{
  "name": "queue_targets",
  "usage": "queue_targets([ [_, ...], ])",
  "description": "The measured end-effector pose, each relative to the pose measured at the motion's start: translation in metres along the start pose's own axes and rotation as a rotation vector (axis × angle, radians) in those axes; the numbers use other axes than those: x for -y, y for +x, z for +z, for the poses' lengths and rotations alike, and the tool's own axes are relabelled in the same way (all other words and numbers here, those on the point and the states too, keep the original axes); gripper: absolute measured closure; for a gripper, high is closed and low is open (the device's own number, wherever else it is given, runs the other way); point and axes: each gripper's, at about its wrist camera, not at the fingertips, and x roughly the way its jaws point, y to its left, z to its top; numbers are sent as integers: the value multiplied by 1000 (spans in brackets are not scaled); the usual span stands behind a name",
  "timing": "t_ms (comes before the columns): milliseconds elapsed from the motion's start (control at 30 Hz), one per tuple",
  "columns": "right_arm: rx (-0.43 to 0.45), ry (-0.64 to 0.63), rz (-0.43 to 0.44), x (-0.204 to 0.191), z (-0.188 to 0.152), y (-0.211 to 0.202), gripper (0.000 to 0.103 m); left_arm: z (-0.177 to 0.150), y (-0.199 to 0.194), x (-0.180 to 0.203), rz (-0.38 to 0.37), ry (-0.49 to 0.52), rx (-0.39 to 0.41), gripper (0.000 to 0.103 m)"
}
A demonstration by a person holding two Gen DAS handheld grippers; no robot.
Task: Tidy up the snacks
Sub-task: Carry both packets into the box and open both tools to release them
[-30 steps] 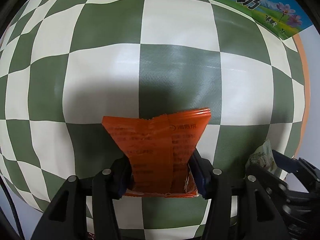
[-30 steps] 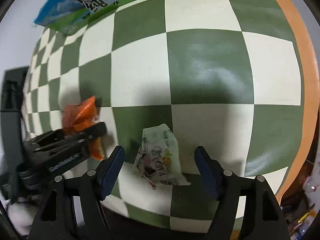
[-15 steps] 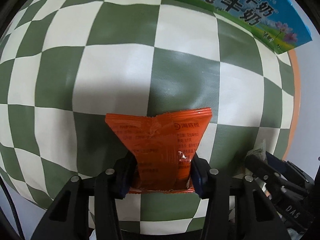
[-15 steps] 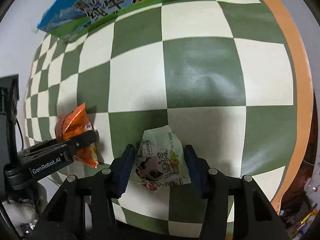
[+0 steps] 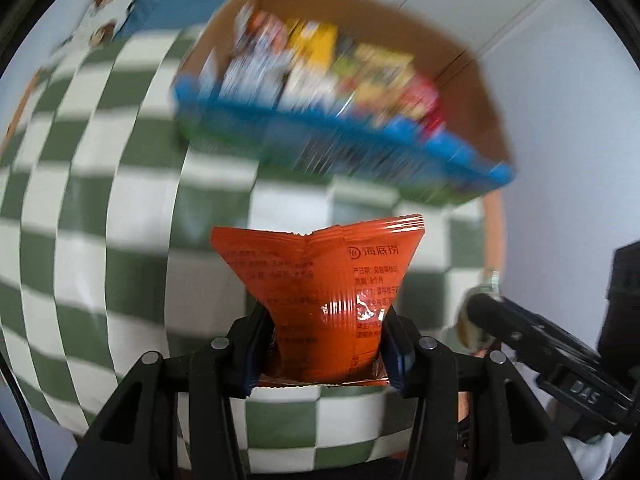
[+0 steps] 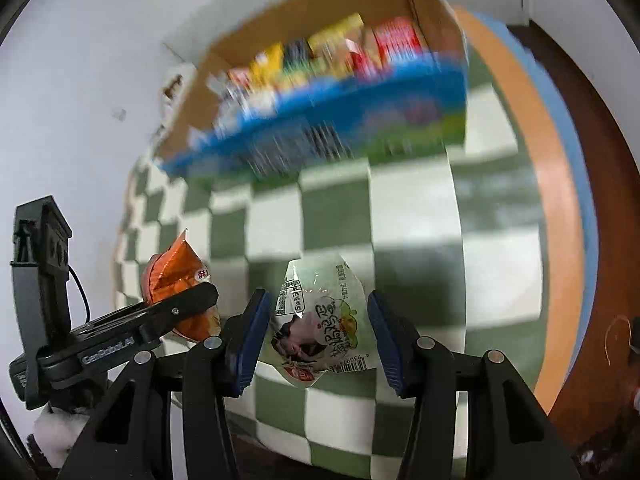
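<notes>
My left gripper (image 5: pixel 323 340) is shut on an orange snack packet (image 5: pixel 320 292) and holds it above the checked tablecloth; the packet also shows in the right wrist view (image 6: pixel 172 280). My right gripper (image 6: pixel 316 332) is shut on a pale green and white snack packet (image 6: pixel 320 324), also lifted off the cloth. A blue and green cardboard box (image 5: pixel 332 148) filled with several colourful snack packs stands ahead at the far side of the table; it also shows in the right wrist view (image 6: pixel 320 128). Both views are motion-blurred.
The green and white checked tablecloth (image 5: pixel 100 208) covers a round table with an orange rim (image 6: pixel 560 208). A white wall lies behind the box. A white pouch with pictures (image 5: pixel 104 28) lies at the far left.
Both grippers have lifted and tilted up with their packets, so the open box now comes into view. The right gripper closed on the green packet.
</notes>
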Motion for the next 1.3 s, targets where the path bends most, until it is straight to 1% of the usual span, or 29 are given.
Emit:
queue_targets([
  [100,45,-7,37,-13,36,-15,50,35,-23,23,-36,31,48,57],
  [233,117,-52,21,-29,88,-31,50,85,-41,42,-50,62,104,57],
  [333,155,-76,-16,-28,127,-35,50,121,-43,49,-42,76,122,57],
  [367,157,-78,-25,-30,140,-29,50,138,-40,53,-28,86,124,57],
  [400,160,-80,-40,-30,152,-25,50,144,-39,53,-15,93,126,57],
  [433,163,-83,-55,-29,164,-21,50,161,-33,53,1,99,124,57],
  [467,160,-88,-74,-27,177,-14,50,170,-29,54,10,103,120,57],
  [533,148,-80,-102,-20,201,0,50,197,-13,54,39,113,100,57],
  [600,130,-71,-126,-16,222,16,50,221,5,53,51,109,67,57],
  [700,97,-63,-168,-5,245,41,50,255,41,52,79,104,6,57],
  [833,42,-52,-207,8,263,75,50,274,85,51,110,120,-66,57],
  [933,-14,-30,-202,18,271,97,49,279,115,48,138,124,-133,57],
  [967,-31,-14,-200,23,274,105,49,280,122,47,150,124,-146,57],
  [1000,-46,-10,-201,26,275,111,45,281,128,45,160,122,-158,56],
  [1033,-55,-14,-205,26,275,115,42,281,133,42,163,115,-162,54],
  [1067,-63,-19,-204,25,275,118,35,282,135,41,172,107,-173,43],
  [1100,-68,-25,-206,24,275,120,17,283,136,40,173,106,-169,31],
  [1133,-72,-36,-222,24,274,122,9,281,135,39,171,106,-161,27],
  [1167,-72,-41,-235,22,273,123,6,279,133,39,176,109,-145,21],
  [1200,-76,-41,-236,21,272,123,6,278,131,39,178,114,-133,16],
  [1267,-84,-36,-245,22,269,125,6,280,127,39,196,116,-119,13],
  [1300,-81,-36,-254,20,269,123,6,279,124,39,198,117,-119,13],
])
